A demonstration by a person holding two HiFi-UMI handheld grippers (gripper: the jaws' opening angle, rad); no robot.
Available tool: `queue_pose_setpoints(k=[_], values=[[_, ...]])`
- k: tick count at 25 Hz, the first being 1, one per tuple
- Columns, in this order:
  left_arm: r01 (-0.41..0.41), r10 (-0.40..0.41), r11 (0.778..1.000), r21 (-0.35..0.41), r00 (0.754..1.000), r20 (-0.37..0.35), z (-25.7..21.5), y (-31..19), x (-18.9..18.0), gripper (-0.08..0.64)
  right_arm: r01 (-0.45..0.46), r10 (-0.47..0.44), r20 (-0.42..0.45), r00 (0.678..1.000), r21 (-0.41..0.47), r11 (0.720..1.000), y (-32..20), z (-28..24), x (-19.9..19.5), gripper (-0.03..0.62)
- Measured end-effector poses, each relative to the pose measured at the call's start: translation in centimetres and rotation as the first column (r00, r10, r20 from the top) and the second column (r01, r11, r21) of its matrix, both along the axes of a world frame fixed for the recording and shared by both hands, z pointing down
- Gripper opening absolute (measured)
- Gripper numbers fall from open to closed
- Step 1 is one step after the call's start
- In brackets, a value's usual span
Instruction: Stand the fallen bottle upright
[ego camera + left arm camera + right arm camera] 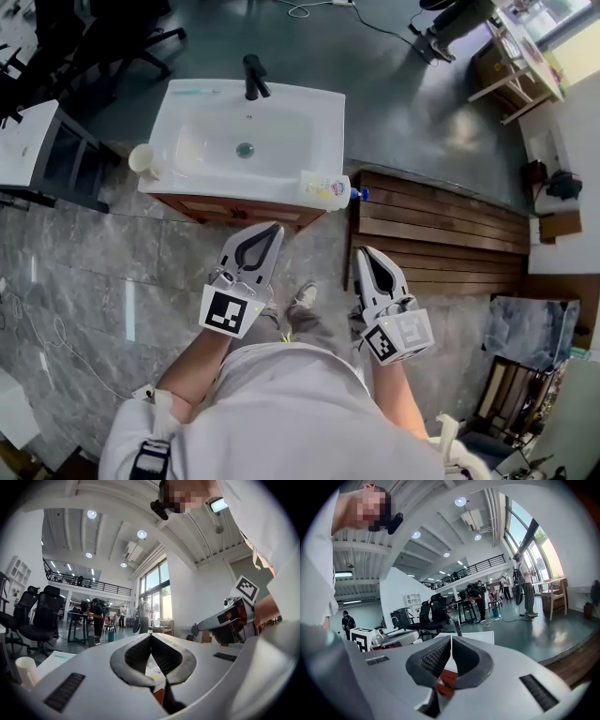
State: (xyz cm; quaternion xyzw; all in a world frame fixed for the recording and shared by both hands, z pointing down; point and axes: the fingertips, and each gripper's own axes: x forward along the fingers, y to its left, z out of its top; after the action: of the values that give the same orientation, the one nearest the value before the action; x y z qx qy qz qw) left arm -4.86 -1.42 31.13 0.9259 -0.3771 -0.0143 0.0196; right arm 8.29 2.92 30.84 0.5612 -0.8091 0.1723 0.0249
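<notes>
Plastic is my guess for the bottle [326,190], a pale squeeze type with a yellow label and a blue cap [362,195]; it lies on its side on the near right corner of the sink [187,105], cap pointing right and sticking out past the rim. Such a bottle should be light and fairly stiff, though the wall would give a little under a hard pinch, and the smooth round body is likely to roll or slip on the glossy white ledge. How full it is cannot be read from the head view, so its weight stays uncertain. The best hold looks to be across the body near the cap end, or on the neck just behind the cap, so that the base can pivot down onto the ledge without sliding off the near edge. The left gripper [270,231] has its jaws pressed together at the tips with nothing between them; it is held near the front edge of the sink, just left of the bottle and apart from it. The right gripper [366,253] is likewise closed tip to tip and empty, nearer the person and a little right of the bottle, touching nothing. Either one would have to spread its jaws before it could take the bottle.
</notes>
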Motion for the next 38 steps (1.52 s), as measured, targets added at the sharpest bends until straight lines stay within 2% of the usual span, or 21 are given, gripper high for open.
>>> queue_pose_setpoints(k=[8,12,16,19,23,26,27,28,29,38], values=[[-0.006,0.006,0.999,0.041,1.0,0.005,-1.5,-1.7,4.0,0.017,-0.04,0.04,0.078,0.996,0.001,0.999,-2.5,1.1,4.9,0.038],[-0.001,0.0,1.0,0.027,0.999,0.039,-1.2,-2.6,4.8,0.017,-0.067,0.074,0.16,0.984,-0.044,0.997,-3.9,3.3,6.8,0.038],[0.015,-0.015,1.0,-0.011,0.998,0.065,0.4,-2.7,4.9,0.017,-0.057,0.079,0.224,0.971,-0.103,0.993,-4.9,6.4,7.2,0.038],[0.023,-0.018,0.998,-0.052,0.996,0.09,2.0,-2.8,5.0,0.017,-0.049,0.093,0.298,0.95,-0.152,0.987,-5.8,9.0,7.5,0.038],[0.037,-0.026,0.995,-0.094,0.993,0.113,3.9,-3.5,5.0,0.018,-0.053,0.135,0.412,0.901,-0.206,0.977,-7.4,12.3,8.3,0.04],[0.042,-0.024,0.991,-0.124,0.989,0.144,5.5,-4.0,5.0,0.017,-0.053,0.16,0.452,0.878,-0.239,0.969,-8.5,14.8,8.9,0.043],[0.041,-0.02,0.991,-0.13,0.988,0.156,6.0,-4.2,5.1,0.017,-0.046,0.158,0.46,0.874,-0.247,0.968,-8.9,15.5,8.9,0.062],[0.039,-0.016,0.99,-0.134,0.986,0.166,6.5,-4.3,5.2,0.017,-0.035,0.154,0.469,0.869,-0.252,0.967,-9.3,16.2,8.8,0.142],[0.036,-0.012,0.99,-0.138,0.985,0.174,7.0,-4.4,5.4,0.017,-0.025,0.149,0.482,0.863,-0.255,0.967,-9.6,16.9,8.8,0.185],[0.033,0.012,0.978,-0.206,0.977,0.215,11.9,-4.4,6.6,0.017,0.018,0.167,0.563,0.81,-0.308,0.951,-11.1,22.6,8.6,0.242]])
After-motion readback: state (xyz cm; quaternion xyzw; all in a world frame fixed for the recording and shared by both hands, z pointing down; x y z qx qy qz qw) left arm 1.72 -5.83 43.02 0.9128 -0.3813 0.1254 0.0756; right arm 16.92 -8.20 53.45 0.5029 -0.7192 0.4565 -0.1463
